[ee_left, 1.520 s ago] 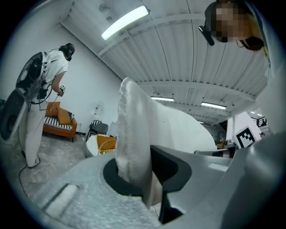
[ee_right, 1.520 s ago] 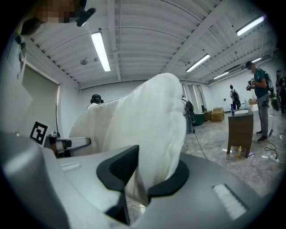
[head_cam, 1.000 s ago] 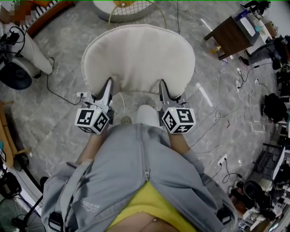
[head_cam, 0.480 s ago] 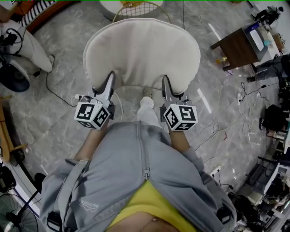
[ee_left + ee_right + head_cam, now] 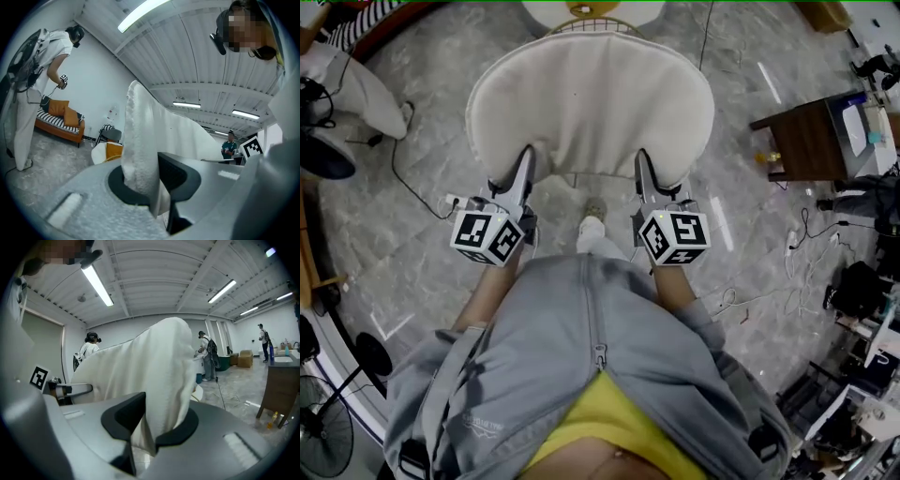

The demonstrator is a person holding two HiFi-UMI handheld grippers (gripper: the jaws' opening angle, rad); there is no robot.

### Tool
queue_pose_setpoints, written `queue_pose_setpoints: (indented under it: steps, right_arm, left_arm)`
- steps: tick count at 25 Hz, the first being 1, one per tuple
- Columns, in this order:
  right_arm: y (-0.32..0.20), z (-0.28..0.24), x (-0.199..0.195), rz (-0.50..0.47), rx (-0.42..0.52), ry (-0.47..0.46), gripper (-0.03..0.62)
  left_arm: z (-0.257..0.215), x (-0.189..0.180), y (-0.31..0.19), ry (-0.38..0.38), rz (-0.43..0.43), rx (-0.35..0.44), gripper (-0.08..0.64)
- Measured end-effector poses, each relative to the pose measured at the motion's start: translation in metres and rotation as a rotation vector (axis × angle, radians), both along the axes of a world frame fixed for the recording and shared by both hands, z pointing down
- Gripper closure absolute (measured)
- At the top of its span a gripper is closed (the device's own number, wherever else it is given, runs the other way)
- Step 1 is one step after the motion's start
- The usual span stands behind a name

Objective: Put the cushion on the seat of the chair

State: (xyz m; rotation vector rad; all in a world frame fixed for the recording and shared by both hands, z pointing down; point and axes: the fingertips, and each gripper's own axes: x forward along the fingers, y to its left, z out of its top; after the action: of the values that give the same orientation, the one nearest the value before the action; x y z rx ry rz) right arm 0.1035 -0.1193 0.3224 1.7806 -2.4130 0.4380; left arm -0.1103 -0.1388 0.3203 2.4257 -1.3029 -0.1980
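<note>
A wide cream cushion [image 5: 591, 98] is carried flat in front of me, held by its near edge. My left gripper [image 5: 525, 159] is shut on the cushion's near left edge; in the left gripper view the fluffy fabric [image 5: 140, 154] is pinched between the dark pads. My right gripper [image 5: 643, 161] is shut on the near right edge, where the cloth [image 5: 159, 394] fills its jaws. The chair [image 5: 586, 11], with a wire back and a yellow patch, shows just beyond the cushion's far edge at the top of the head view; its seat is mostly hidden.
A dark wooden side table [image 5: 811, 139] stands at the right. Cables [image 5: 412, 178] trail over the marble floor on both sides. A fan [image 5: 323, 150] sits at the left, more gear at the lower right [image 5: 862, 309]. People stand in the background [image 5: 206, 355].
The person has walked forward with the cushion held in both grippers. The chair has come closer at the top and the side table has slid right and down. Both grips are unchanged.
</note>
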Motion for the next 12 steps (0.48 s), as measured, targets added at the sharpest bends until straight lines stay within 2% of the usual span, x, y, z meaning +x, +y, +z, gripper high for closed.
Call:
queue_pose_setpoints:
  steps: [12]
  right_arm:
    - [-0.142, 0.032, 0.077, -0.120, -0.056, 0.001, 0.517]
  left_arm:
    - [0.030, 0.077, -0.119, -0.011, -0.090, -0.053, 0.505]
